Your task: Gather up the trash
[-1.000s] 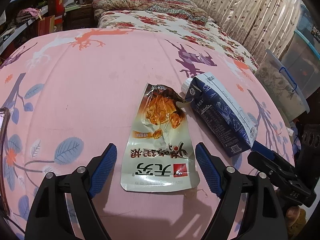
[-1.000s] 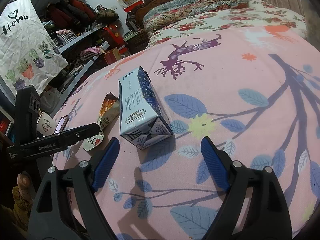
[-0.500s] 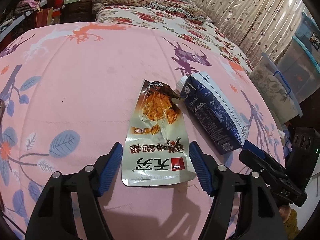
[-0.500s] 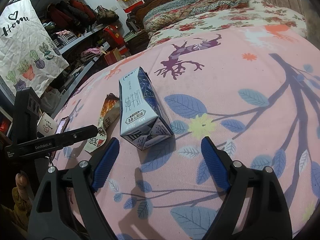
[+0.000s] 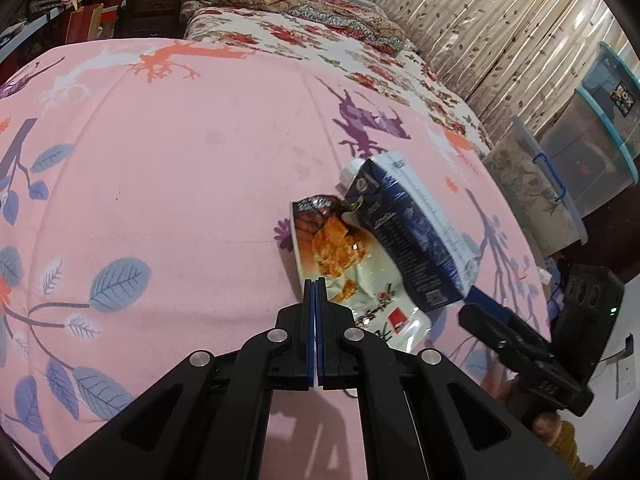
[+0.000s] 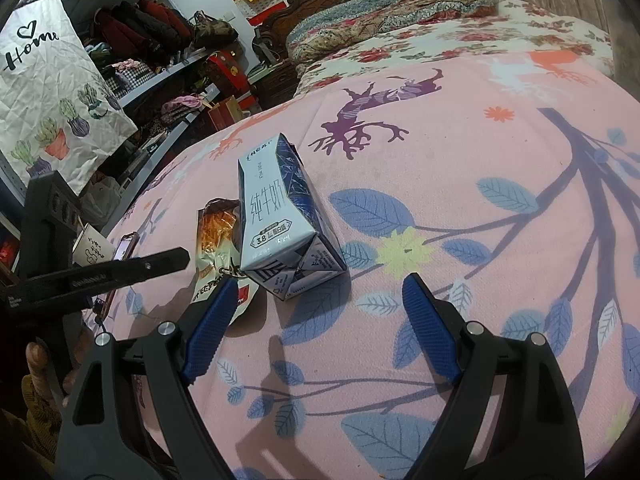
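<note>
Lying at centre-right of the left wrist frame, snack wrapper (image 5: 352, 276) is pinched at its near edge by left gripper (image 5: 315, 294), jaws just closed. Milk carton (image 5: 408, 236) touches the wrapper's right side on the pink bedspread (image 5: 180, 168). Right gripper (image 6: 316, 320) is spread, carton just ahead.

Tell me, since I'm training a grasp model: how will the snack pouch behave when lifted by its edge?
The snack pouch is probably floppy: it already looks creased where the shut left gripper pinches it. Torn open and flat, it is likely empty and light. Its glossy film may slip.
</note>
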### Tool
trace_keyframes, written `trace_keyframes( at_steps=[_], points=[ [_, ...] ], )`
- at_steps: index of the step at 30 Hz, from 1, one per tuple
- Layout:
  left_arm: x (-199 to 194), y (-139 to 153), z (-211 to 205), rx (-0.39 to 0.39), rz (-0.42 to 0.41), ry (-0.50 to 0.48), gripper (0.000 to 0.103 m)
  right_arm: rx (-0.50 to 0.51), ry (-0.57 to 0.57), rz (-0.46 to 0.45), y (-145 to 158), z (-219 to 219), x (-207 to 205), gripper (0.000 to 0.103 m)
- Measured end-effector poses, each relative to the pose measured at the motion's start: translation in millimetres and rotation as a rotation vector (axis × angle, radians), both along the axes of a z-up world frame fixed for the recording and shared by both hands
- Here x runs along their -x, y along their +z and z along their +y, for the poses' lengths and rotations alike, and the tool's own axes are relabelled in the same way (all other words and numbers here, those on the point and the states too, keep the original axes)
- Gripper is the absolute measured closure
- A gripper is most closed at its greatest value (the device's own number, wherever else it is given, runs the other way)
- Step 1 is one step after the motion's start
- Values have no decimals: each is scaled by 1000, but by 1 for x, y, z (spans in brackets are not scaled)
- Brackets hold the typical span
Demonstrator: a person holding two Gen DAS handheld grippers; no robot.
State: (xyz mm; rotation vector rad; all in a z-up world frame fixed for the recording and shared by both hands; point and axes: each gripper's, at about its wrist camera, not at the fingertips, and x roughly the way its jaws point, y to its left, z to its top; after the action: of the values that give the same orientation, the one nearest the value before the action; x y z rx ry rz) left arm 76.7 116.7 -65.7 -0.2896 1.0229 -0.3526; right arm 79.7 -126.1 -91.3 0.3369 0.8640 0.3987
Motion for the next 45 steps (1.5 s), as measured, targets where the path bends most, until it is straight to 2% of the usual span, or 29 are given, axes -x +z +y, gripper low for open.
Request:
trace_keyframes(
  at_steps=[10,15,17,19,21,23,25,28,30,32,36,41,45],
  points=[
    [2,15,-2,100,-4,-49,103,-1,0,0,0,0,0,19],
    [2,17,-4,91,-5,-44,103,-20,-29,-37,5,-6,5,20],
    [0,15,3,95,13,-18,103,-31,-37,-61,8,-9,8,29],
    [-2,14,13,94,15,10,102,-29,-30,-80,12,-9,13,51],
    [-3,13,21,97,19,30,95,-44,6,-111,21,-5,17,60],
    [-3,12,29,97,18,45,87,-57,71,-149,33,5,22,60],
    [-3,11,32,100,20,43,87,-10,153,-161,42,26,23,60],
    [-2,7,29,118,32,19,87,76,225,-131,39,53,17,60],
    [0,4,22,113,38,-10,87,107,234,-90,30,62,10,60],
    [2,2,16,109,42,-34,87,117,236,-36,19,66,3,60],
    [-2,-5,11,107,57,-49,85,124,232,13,4,71,-3,62],
    [-17,-10,13,129,77,-48,65,164,225,8,1,73,-5,71],
    [-25,-8,8,146,71,-71,60,168,222,-6,0,73,-4,72]
  ],
)
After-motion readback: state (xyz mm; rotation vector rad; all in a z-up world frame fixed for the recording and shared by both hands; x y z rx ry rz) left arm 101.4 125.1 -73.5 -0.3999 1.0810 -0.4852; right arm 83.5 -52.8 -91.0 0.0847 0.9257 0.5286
